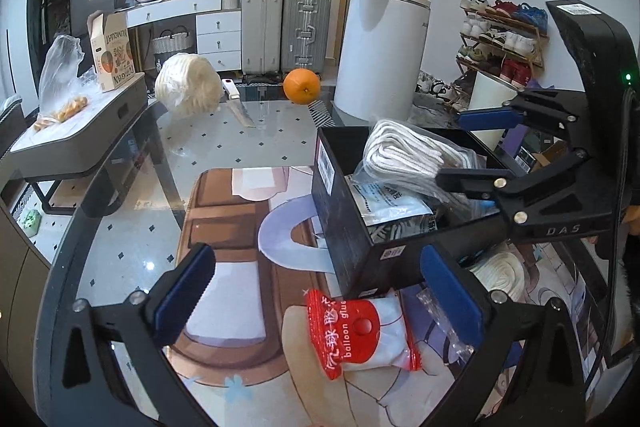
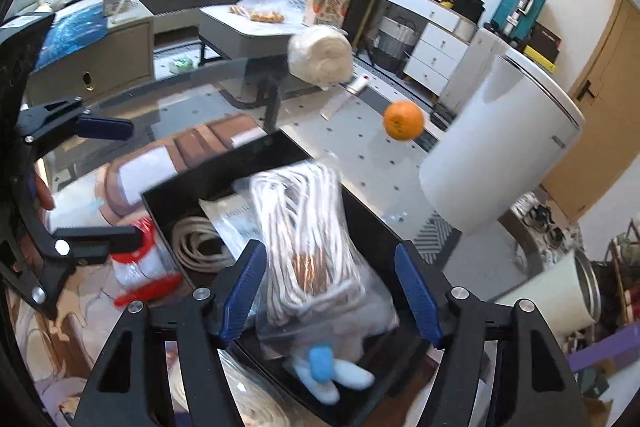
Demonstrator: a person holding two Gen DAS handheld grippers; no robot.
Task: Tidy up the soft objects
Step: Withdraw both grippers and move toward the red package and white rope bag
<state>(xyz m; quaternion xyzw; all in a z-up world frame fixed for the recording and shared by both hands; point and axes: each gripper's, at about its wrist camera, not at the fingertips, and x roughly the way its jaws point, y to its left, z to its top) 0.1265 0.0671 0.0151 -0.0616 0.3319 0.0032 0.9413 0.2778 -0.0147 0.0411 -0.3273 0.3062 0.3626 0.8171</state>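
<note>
The bagged rope [image 2: 308,247] is already laid in the black box [image 1: 344,227] between the spread right gripper [image 2: 332,291] fingers, while the balloon glue packet [image 1: 360,335] on the near counter [image 1: 224,147], between the spread left gripper [image 1: 316,291] fingers, is judged not yet stored.

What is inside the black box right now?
The black box holds a clear bag of white rope, a flat printed packet beneath it, a loose rope coil and a blue-and-white soft toy. The bag covers whatever lies on the bottom.
</note>
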